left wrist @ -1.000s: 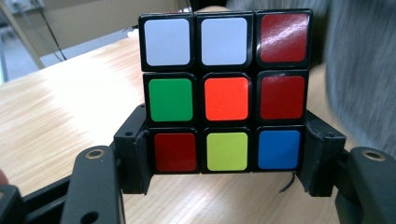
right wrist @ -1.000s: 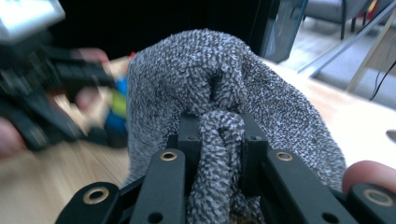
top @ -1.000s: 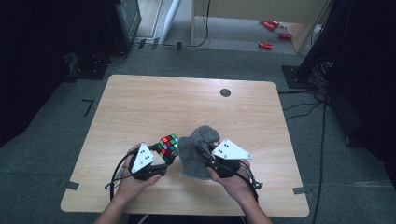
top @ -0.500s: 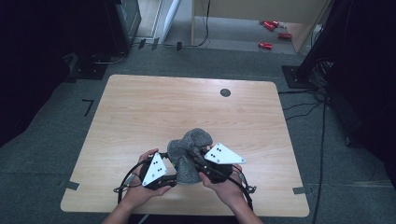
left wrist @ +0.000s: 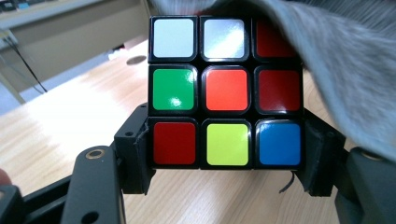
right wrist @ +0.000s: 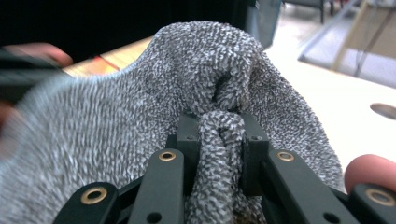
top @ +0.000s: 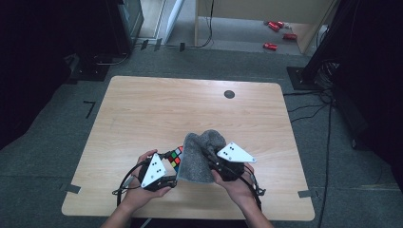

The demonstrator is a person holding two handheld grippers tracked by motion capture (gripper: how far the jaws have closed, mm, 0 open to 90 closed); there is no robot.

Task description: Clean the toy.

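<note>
From above, the left tool (top: 167, 181) and right tool (top: 212, 164) meet near the pale wooden surface (top: 142, 114) edge, a grey knitted cloth (top: 199, 156) draped between them. Along the left tool, its jaws clamp a multicoloured puzzle cube (left wrist: 226, 91), the cloth overhanging its right side. Along the right tool, its jaws pinch a fold of the cloth (right wrist: 219, 140).

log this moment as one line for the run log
left gripper: shut on puzzle cube | right gripper: shut on grey cloth | cloth draped over cube's far side | both near table front edge

My left gripper (top: 167, 179) clamps the cube (left wrist: 226, 93) at the table's (top: 142, 109) near edge. The cloth (top: 199, 154) drapes over the cube's right side, its fold pinched in my right gripper (right wrist: 219, 140) just beside.
</note>
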